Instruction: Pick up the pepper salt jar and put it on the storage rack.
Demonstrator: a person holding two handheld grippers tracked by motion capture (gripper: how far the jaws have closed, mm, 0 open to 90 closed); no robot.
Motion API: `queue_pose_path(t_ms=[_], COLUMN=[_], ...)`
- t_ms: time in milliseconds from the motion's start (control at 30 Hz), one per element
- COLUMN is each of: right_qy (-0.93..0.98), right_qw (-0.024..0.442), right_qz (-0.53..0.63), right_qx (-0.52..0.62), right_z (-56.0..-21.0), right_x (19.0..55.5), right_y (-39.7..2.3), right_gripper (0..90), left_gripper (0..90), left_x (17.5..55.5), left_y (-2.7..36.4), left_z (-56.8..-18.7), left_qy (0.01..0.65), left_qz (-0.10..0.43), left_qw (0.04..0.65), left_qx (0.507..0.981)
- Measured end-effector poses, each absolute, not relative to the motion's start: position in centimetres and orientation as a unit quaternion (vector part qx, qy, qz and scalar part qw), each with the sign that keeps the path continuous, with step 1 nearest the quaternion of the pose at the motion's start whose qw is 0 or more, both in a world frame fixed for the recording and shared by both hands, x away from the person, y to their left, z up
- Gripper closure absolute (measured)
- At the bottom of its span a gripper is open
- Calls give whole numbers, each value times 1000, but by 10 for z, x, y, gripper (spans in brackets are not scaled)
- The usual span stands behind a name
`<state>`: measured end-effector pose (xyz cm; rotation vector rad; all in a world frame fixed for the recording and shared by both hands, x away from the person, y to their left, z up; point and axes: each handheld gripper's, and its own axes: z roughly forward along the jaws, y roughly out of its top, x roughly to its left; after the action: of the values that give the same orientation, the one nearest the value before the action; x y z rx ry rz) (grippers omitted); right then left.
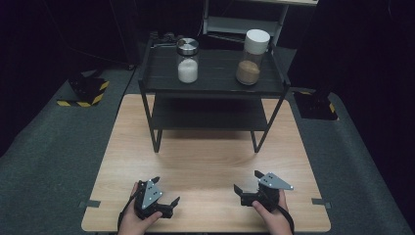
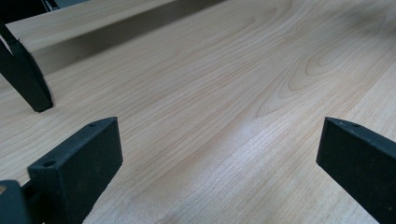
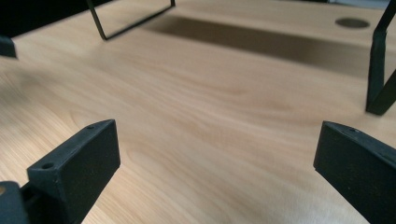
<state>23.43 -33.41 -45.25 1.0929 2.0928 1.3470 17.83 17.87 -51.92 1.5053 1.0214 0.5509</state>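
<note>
I am holding my left gripper point(image 1: 167, 190) at the near left of the table point(image 1: 205, 161); its jaws are standing wide apart with nothing between them, bare wood showing between the two black pads in the left gripper view; my left hand point(image 1: 137, 220) is wrapping its rear. My right gripper point(image 1: 247, 182) is sitting at the near right, well apart from the left; jaws likewise spread and gripping nothing; my right hand point(image 1: 271, 213) is behind it. Both are resting low over the table's near edge.

Farther out, a black rack point(image 1: 213, 81) is standing on the far half of the table; one of its feet is showing at the left of the left gripper view, another at the right of the right gripper view; its lower shelf is in shadow. On its top shelf, left, a jar of white powder point(image 1: 187, 60) with a metal lid is standing upright; right of it, well apart, a jar of brown powder point(image 1: 252, 57) with a white lid, also upright. Both jars are far from my grippers.
</note>
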Motion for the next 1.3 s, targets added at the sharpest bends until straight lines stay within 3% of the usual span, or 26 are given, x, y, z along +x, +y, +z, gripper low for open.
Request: queue_pose_path(t_ms=[700,1300], right_qy=[763,734], right_qw=[243,223], right_qz=[462,495], right_qx=[380,408], right_z=[-471,-477], right_x=[222,221], right_y=[-328,-345], right_gripper=[7,5], left_gripper=[8,12], left_x=[174,177], left_y=[176,174], left_z=[-521,-516], left_qy=[420,417], left_qz=[251,243], left_qw=[575,558], left_qx=[655,674])
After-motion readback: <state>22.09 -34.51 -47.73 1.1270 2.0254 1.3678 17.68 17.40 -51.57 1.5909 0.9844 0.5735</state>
